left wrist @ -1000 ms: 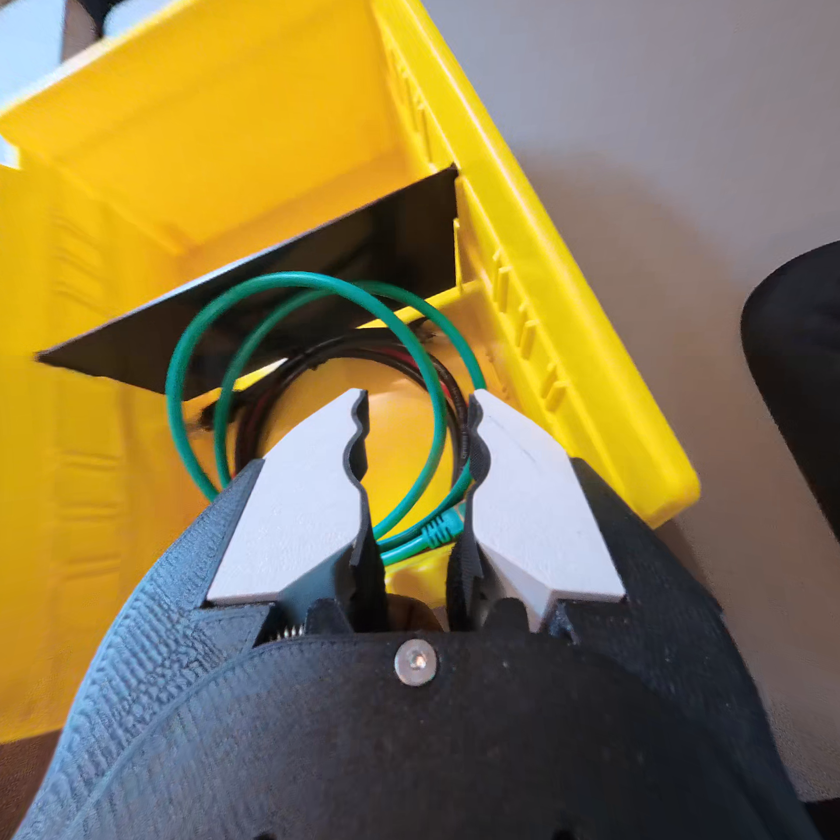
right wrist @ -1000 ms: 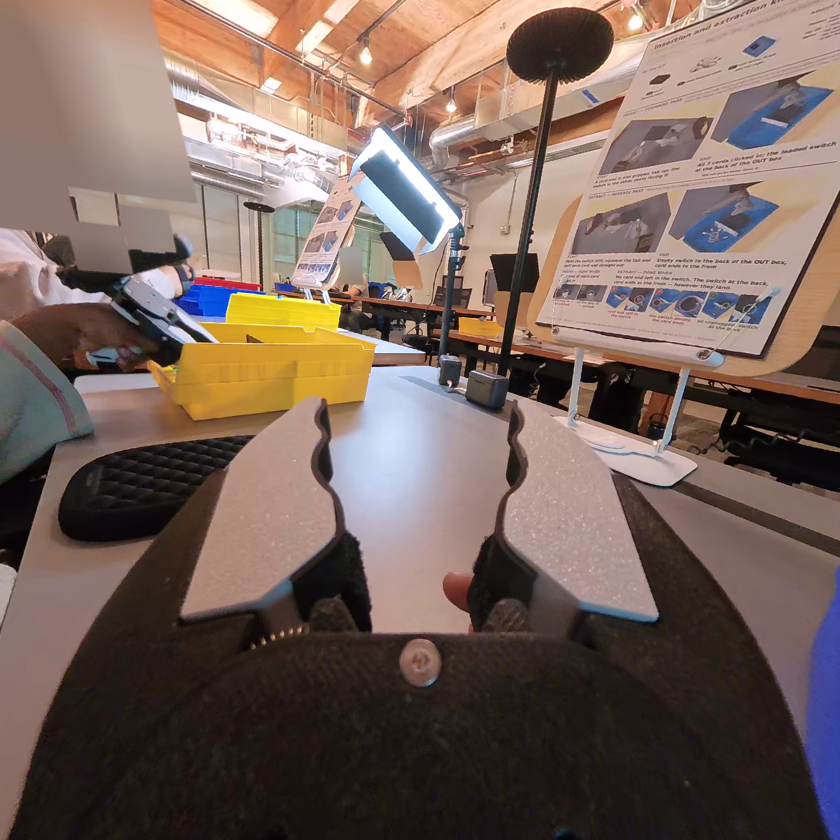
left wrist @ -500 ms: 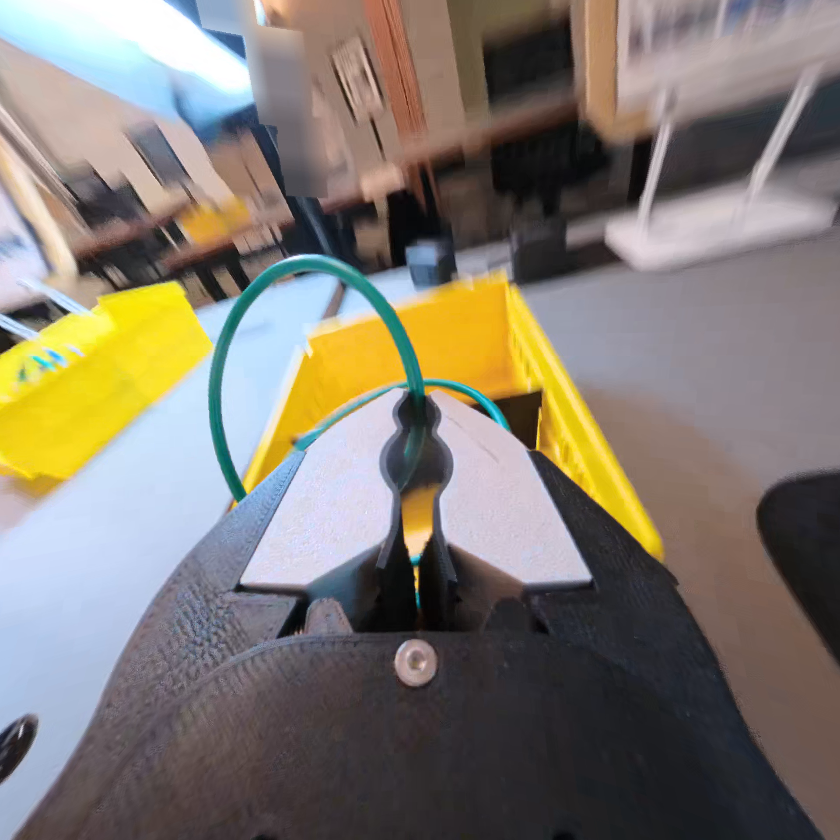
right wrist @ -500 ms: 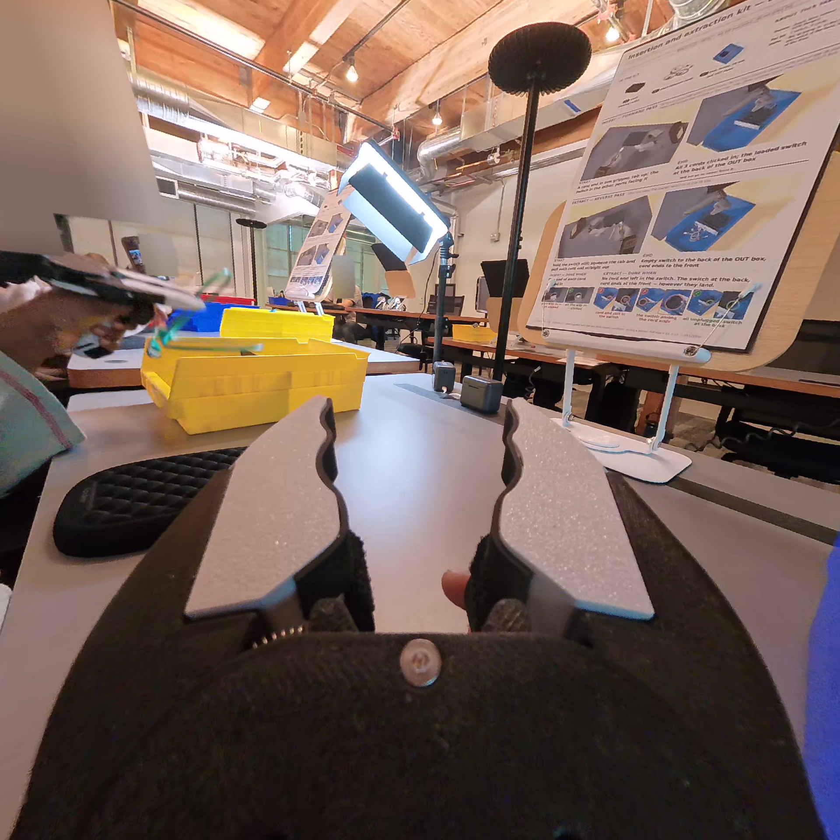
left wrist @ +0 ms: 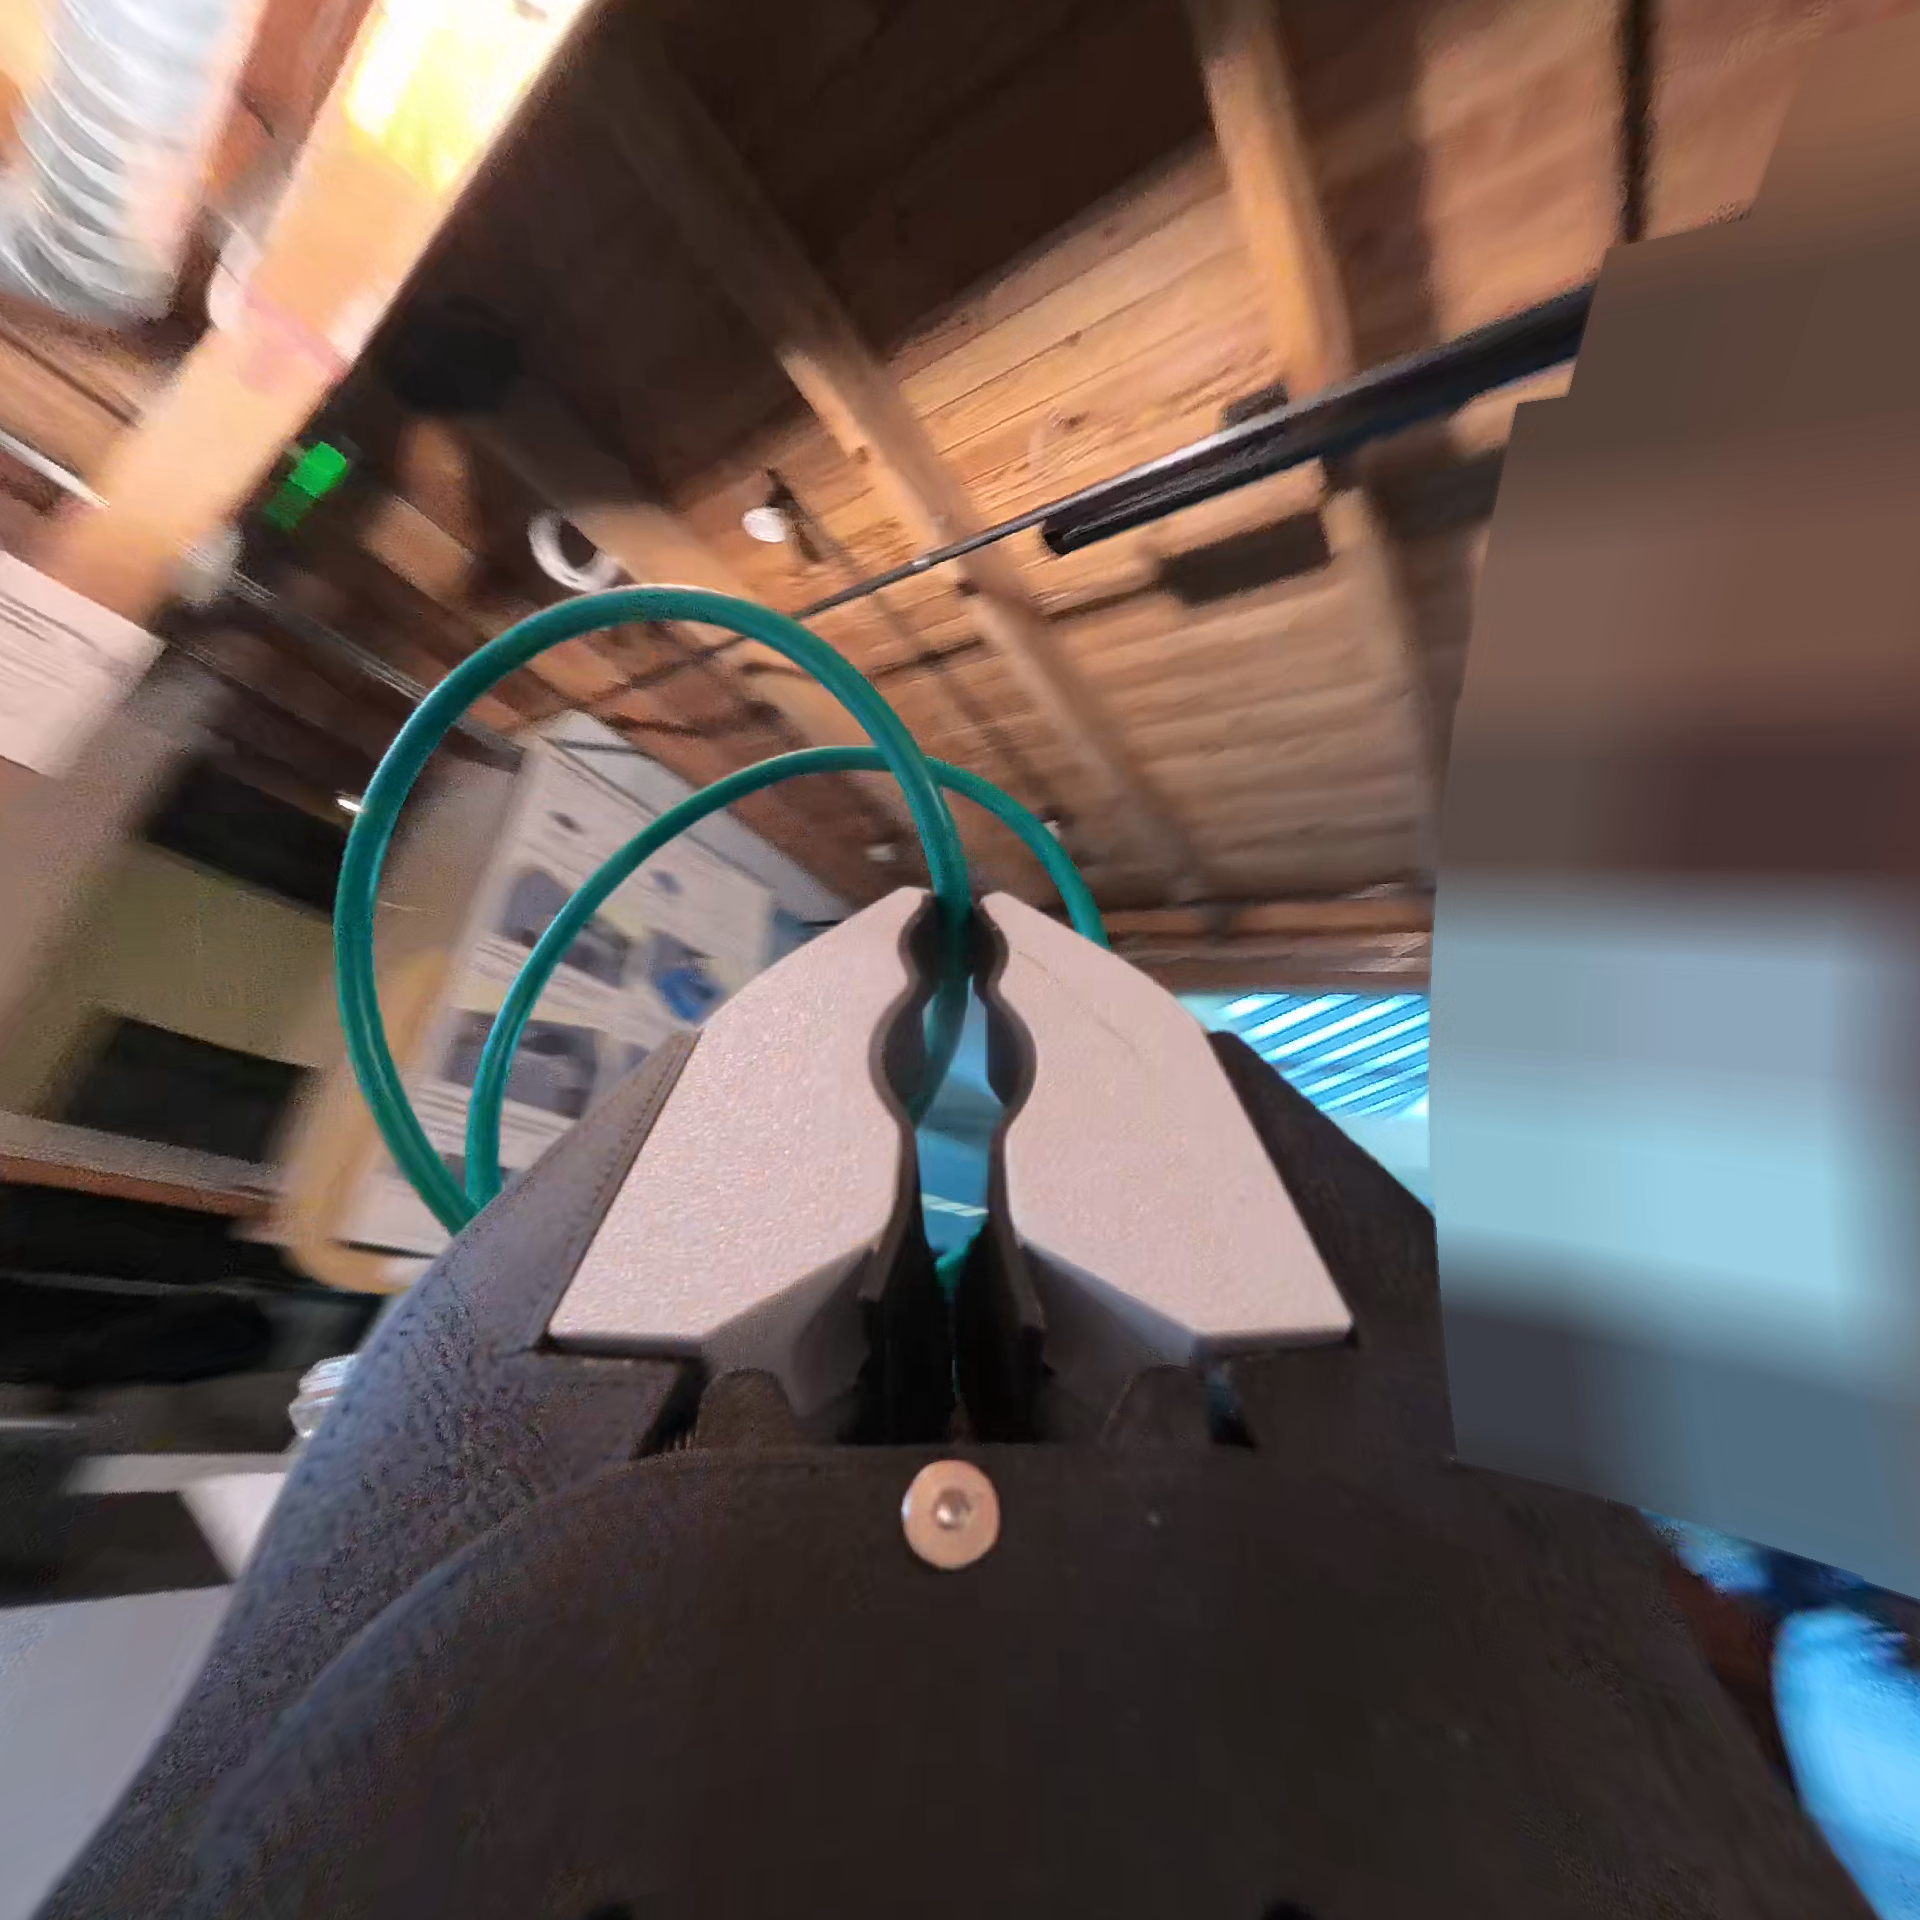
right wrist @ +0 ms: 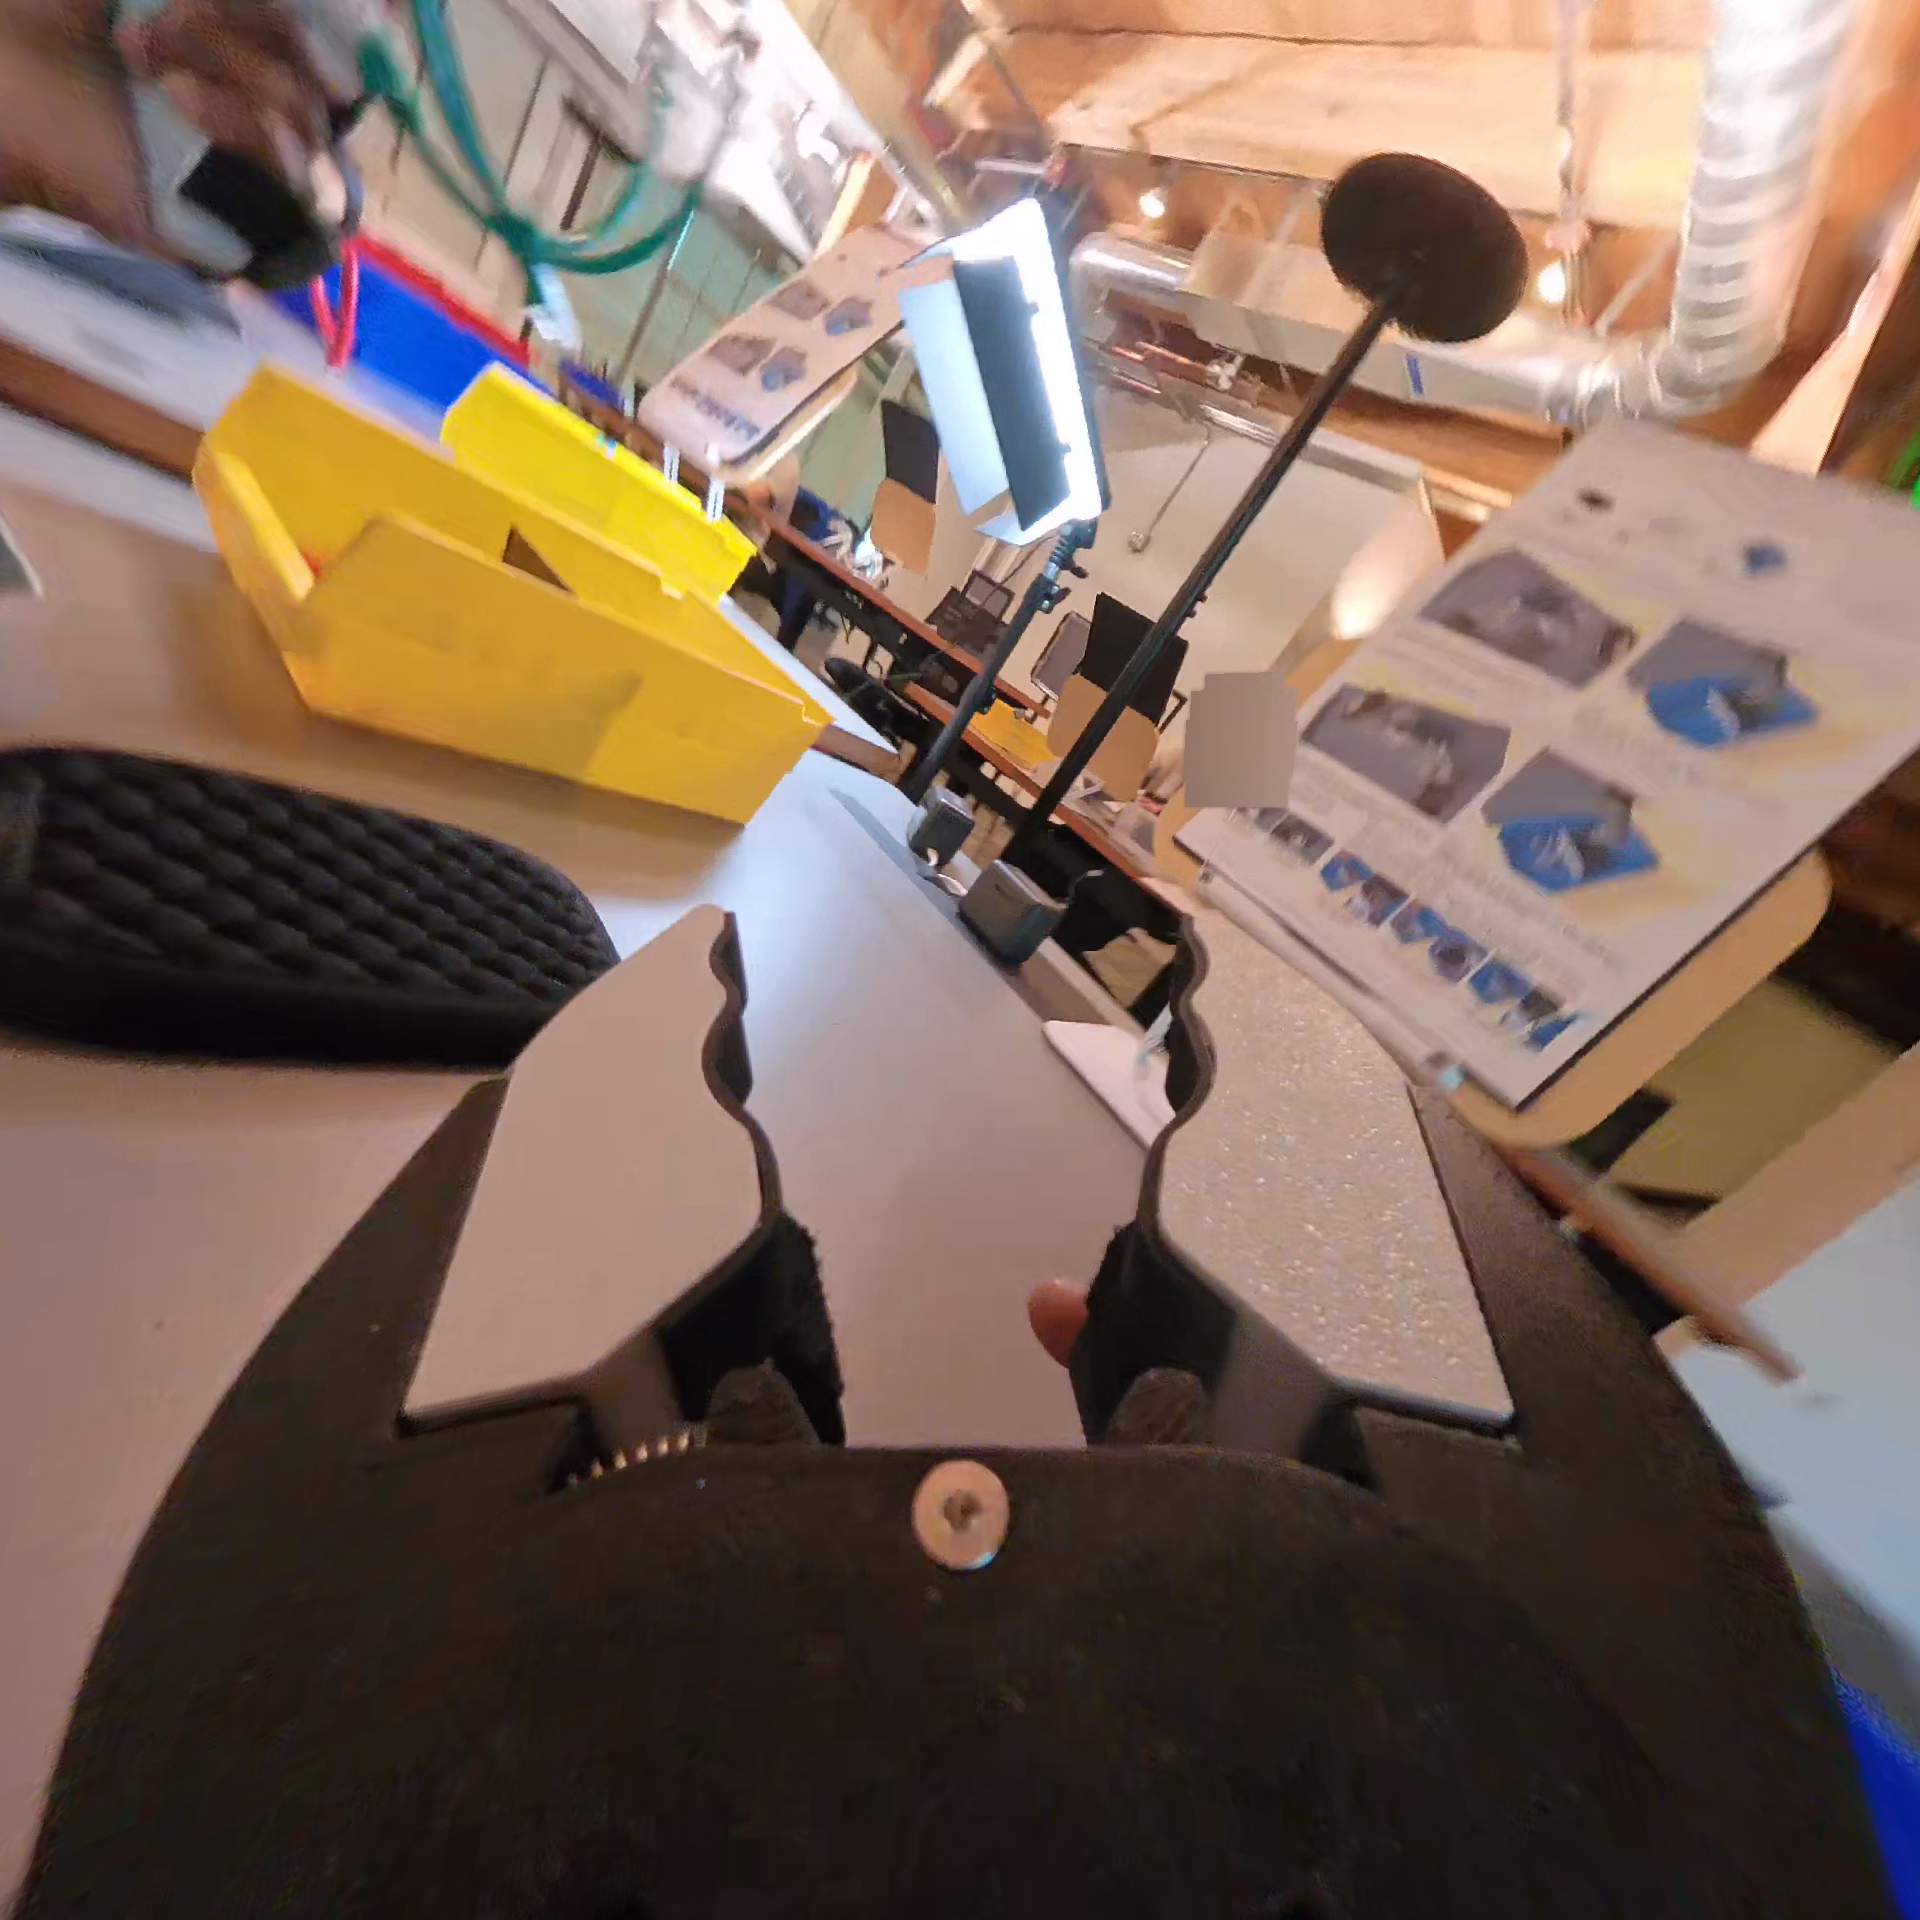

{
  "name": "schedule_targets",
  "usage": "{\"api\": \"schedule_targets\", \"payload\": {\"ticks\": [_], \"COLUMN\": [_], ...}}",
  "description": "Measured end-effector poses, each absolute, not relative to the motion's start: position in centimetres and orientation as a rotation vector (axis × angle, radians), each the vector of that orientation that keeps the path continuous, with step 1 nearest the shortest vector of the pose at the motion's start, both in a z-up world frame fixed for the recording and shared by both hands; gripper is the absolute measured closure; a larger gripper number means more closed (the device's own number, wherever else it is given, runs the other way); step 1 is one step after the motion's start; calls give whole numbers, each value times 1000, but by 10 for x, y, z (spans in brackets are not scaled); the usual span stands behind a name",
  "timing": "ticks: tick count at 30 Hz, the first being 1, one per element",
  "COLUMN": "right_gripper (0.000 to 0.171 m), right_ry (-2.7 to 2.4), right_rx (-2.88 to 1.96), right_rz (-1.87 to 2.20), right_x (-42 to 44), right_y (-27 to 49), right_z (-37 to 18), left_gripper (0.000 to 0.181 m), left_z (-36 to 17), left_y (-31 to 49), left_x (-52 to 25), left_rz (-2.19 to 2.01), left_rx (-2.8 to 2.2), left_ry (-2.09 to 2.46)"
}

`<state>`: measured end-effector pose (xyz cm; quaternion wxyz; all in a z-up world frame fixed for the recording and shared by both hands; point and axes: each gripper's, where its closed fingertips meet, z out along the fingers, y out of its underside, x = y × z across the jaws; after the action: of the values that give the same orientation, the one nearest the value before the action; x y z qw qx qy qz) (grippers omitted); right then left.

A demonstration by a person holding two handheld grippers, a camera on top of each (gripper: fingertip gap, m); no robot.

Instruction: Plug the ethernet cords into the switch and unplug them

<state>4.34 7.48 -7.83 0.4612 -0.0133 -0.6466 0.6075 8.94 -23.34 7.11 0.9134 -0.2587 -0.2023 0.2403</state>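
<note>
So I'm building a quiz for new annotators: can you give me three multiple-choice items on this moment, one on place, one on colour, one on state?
1. Where is the yellow bin?
A on the table
B on the floor
C on a chair

2. What colour is the cord in the left gripper?
A red
B green
C white

3. How is the right gripper?
A shut on a cord
B shut, empty
C open, empty

A: yellow bin sits on the table.
B: green cord loops from the left gripper.
C: right gripper shows table between its fingers.

Left gripper (left wrist: 951, 920) lifted green cord (left wrist: 499, 790) from bin, tilted ceilingward.
</note>
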Motion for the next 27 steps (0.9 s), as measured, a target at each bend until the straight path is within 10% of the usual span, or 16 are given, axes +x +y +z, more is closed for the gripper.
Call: {"api": "schedule_targets", "payload": {"ticks": [11, 27], "right_gripper": [121, 157], "right_ry": [-1469, -1582], "right_rx": [503, 530], "right_rz": [1262, 1256], "right_x": [116, 112], "right_y": [-7, -16], "right_z": [-62, -85], "left_gripper": [175, 171], "left_z": [7, -26], "left_y": [-88, -11], "left_x": [35, 53], "left_rz": [-271, 33], "left_rx": [-550, -1114], "left_ry": [-667, -568]}}
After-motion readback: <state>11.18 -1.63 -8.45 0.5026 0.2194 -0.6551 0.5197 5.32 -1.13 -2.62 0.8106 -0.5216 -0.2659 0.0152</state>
